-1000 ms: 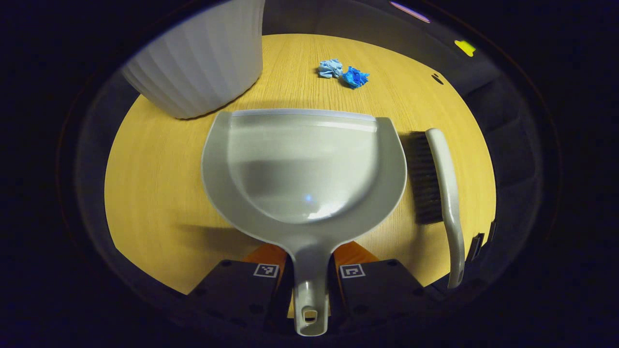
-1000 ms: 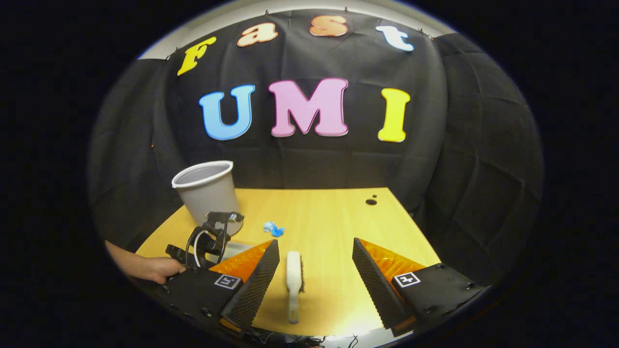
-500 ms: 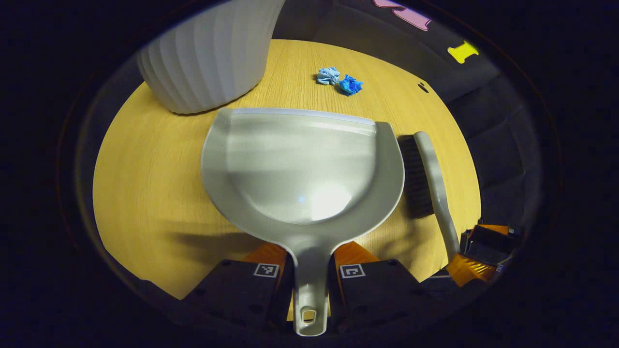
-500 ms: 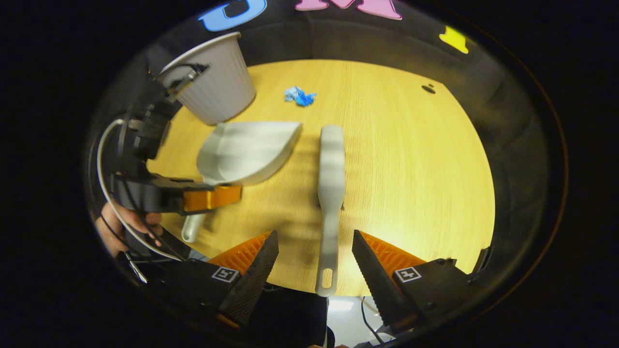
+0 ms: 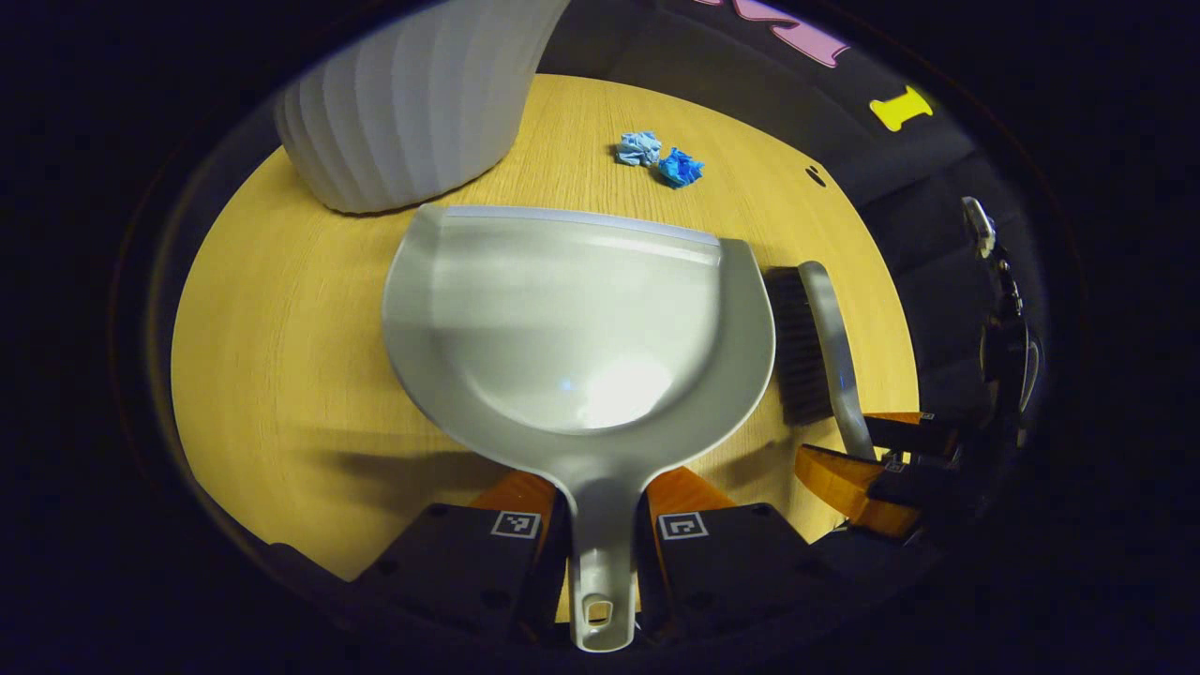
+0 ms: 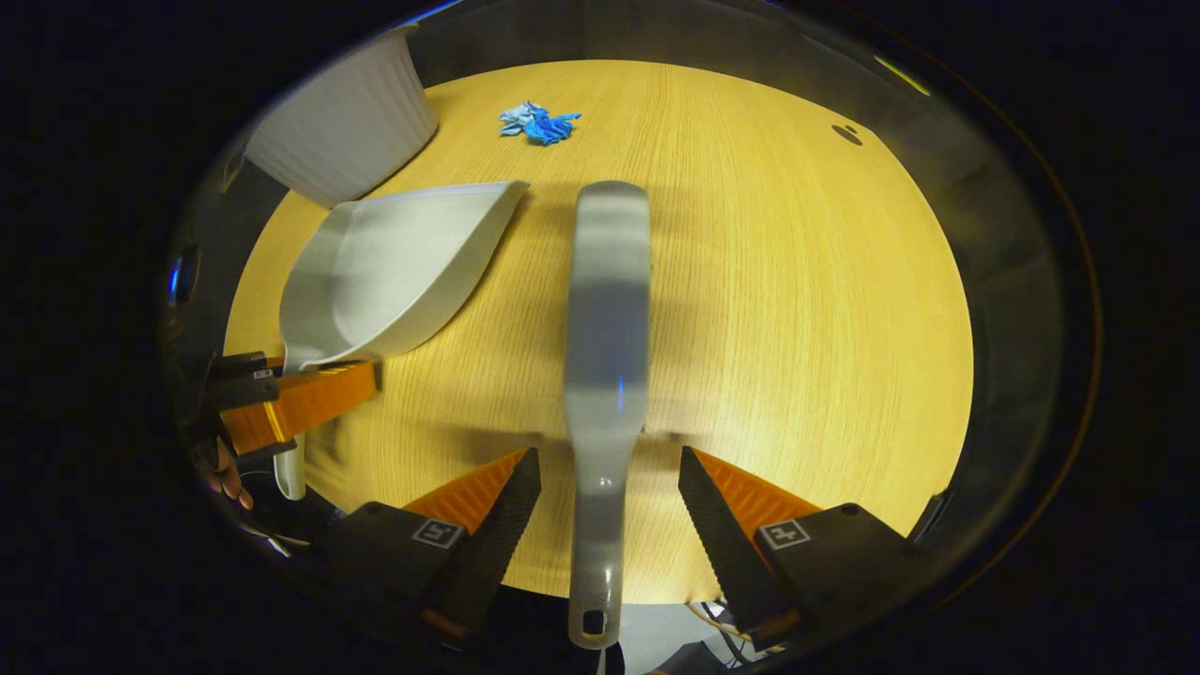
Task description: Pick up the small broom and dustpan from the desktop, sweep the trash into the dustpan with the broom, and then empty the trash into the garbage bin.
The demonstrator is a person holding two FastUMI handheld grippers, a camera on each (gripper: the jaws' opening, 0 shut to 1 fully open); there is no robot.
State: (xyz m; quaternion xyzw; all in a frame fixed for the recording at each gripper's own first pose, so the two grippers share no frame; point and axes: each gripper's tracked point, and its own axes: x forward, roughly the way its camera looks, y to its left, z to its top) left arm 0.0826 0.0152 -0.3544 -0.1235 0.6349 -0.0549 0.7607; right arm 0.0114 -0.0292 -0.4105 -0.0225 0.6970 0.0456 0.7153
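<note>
The grey dustpan [image 5: 577,319] lies in front of me in the left gripper view, and my left gripper [image 5: 602,497] is shut on its handle. To its right lies the small broom [image 5: 827,337], dark bristles toward the pan. In the right gripper view the broom [image 6: 607,356] points away from me with its handle between the fingers of my open right gripper [image 6: 607,464], untouched by either finger. The dustpan [image 6: 384,272] and the left gripper [image 6: 300,403] are at the left there. Crumpled blue trash [image 5: 659,159] [image 6: 536,122] rests at the far side of the table.
A white ribbed garbage bin [image 5: 412,103] [image 6: 342,122] stands at the far left of the wooden table [image 5: 281,356], just beyond the dustpan's lip. A small dark hole [image 6: 847,134] marks the table's far right. The table's near edge runs under both grippers.
My right gripper has tipped down and moved in over the broom, so the handle now lies between its open fingers. The left gripper keeps hold of the dustpan, barely shifted.
</note>
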